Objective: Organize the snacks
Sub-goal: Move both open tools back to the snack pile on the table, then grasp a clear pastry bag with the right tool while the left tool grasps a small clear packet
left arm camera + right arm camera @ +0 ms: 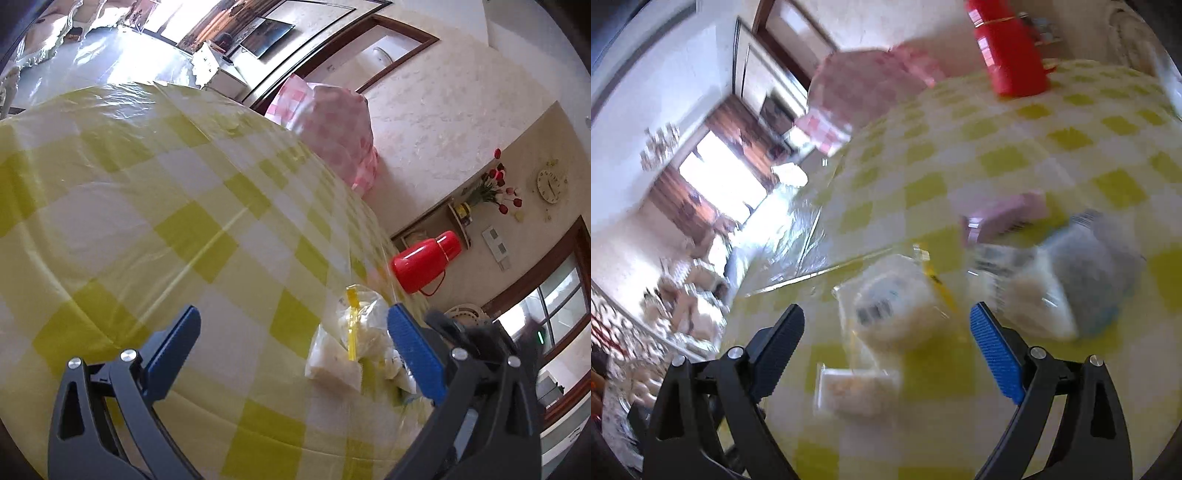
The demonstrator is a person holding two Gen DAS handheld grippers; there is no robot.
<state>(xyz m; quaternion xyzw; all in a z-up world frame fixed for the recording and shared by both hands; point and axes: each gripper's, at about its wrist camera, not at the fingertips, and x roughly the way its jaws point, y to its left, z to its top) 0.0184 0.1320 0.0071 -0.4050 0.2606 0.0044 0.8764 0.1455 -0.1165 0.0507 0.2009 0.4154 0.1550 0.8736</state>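
Blue-padded, your right gripper [886,332] stands wide and empty; your left gripper [291,332] too. At twelve o'clock lies a clear snack bag [897,306], barcode label unreadable through blur; a red flask [1012,55] stands at one o'clock, far across the checked tablecloth [960,166].

No readable text anywhere. Barcode-like dark bars on clear snack packet [890,306], too blurred to read. Wall clock [551,185] numerals too small to make out.
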